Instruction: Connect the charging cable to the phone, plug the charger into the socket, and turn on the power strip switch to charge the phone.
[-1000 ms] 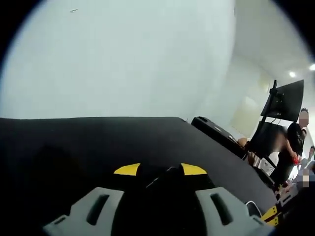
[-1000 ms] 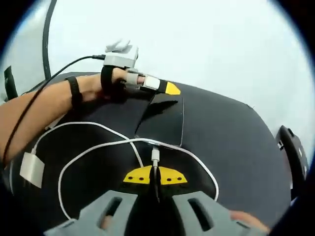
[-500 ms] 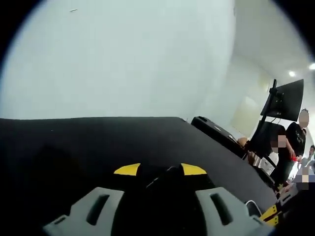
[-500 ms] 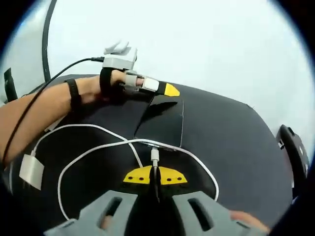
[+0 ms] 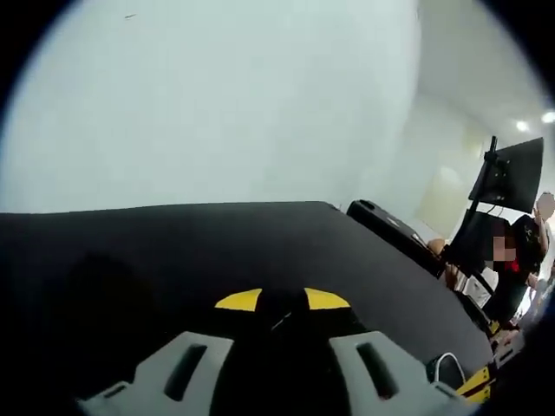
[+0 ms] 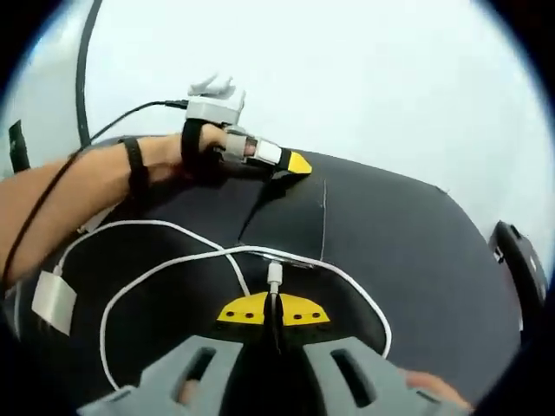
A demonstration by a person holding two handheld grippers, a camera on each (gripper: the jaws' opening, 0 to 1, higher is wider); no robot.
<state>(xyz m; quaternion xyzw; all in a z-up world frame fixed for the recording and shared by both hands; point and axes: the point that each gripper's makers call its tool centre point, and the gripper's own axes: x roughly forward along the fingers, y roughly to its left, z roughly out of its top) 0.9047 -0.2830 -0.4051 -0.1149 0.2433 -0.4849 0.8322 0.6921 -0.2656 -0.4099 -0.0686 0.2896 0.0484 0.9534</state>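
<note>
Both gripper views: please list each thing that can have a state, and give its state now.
Phone: flat on the black table, far edge held by the left gripper.
Cable plug: clamped in the right gripper, just short of the phone's near edge, not yet connected.
White cable: loose, looped on the table.
Charger: lying on the table, not plugged in.
</note>
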